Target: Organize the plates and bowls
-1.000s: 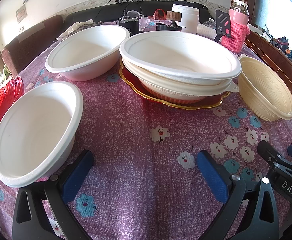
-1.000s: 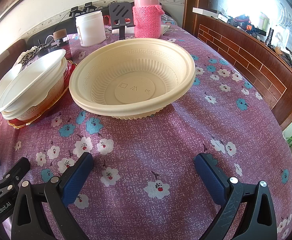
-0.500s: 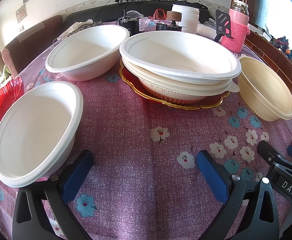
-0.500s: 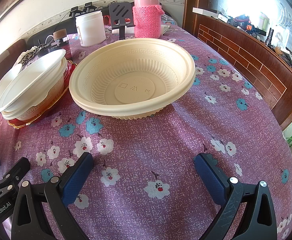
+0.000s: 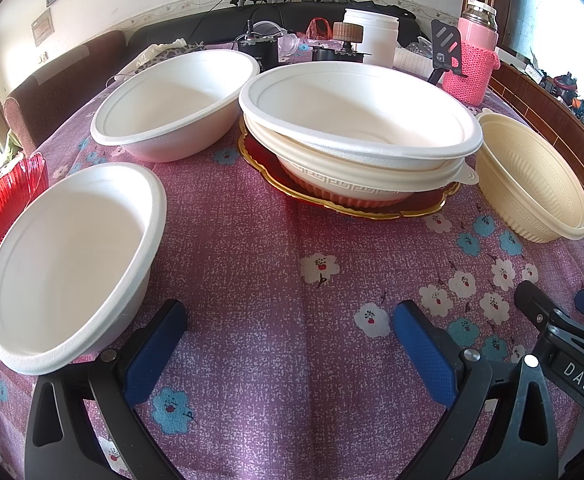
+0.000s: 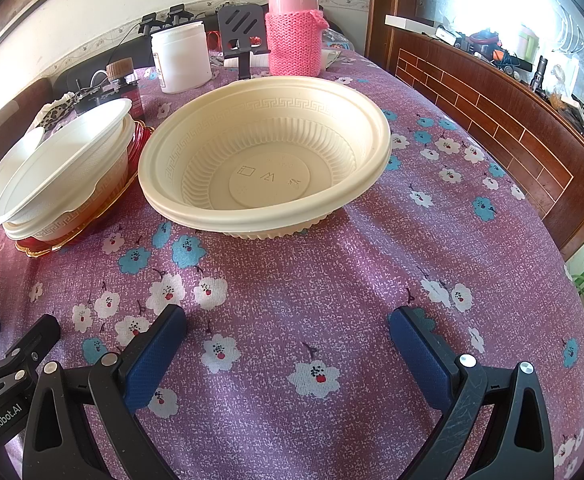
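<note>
A white bowl (image 5: 68,260) sits at the near left, just ahead of my left gripper (image 5: 288,332), which is open and empty. Another white bowl (image 5: 172,100) stands further back. A stack of white and cream bowls (image 5: 356,136) rests on a red gold-rimmed plate (image 5: 356,210) in the middle. A cream plastic bowl (image 6: 264,160) stands alone on the cloth, straight ahead of my right gripper (image 6: 288,332), which is open with nothing between its fingers. The same cream bowl (image 5: 532,184) shows at the right of the left wrist view.
A red ribbed plate (image 5: 4,200) lies at the far left edge. At the back stand a pink knitted flask (image 6: 294,20), a white jar (image 6: 180,58), a dark phone stand (image 6: 242,34) and small clutter. A wooden ledge (image 6: 512,132) runs along the right.
</note>
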### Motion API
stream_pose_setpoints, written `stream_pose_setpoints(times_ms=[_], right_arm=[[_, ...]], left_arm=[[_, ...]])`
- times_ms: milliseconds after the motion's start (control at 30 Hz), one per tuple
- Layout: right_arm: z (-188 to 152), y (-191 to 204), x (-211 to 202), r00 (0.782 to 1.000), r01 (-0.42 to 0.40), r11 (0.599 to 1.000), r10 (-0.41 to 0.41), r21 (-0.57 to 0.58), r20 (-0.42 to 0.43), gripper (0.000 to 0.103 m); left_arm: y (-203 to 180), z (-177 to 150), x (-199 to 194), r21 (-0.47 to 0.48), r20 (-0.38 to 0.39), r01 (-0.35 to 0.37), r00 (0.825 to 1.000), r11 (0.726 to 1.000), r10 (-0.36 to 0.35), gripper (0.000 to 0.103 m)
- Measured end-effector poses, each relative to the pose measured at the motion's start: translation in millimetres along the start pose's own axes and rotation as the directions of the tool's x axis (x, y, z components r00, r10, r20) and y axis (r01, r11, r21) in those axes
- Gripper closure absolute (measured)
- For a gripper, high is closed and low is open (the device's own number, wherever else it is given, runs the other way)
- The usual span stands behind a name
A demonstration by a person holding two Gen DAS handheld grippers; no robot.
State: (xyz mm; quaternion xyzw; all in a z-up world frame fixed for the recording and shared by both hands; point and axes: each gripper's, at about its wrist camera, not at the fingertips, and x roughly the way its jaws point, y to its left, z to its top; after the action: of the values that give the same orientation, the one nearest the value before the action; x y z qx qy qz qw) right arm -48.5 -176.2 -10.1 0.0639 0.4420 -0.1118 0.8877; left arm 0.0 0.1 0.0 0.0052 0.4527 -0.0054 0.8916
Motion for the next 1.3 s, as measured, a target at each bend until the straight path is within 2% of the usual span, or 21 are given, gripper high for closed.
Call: stream_pose_setpoints(times_ms=[1300], right_arm=[[0.0, 0.0, 0.0, 1.000, 0.000, 1.000, 0.000, 0.000, 0.000, 0.001]], left_arm=[[-1.0, 1.0, 0.8, -0.021, 0.000, -0.017, 1.000, 1.000, 0.017, 0.000]])
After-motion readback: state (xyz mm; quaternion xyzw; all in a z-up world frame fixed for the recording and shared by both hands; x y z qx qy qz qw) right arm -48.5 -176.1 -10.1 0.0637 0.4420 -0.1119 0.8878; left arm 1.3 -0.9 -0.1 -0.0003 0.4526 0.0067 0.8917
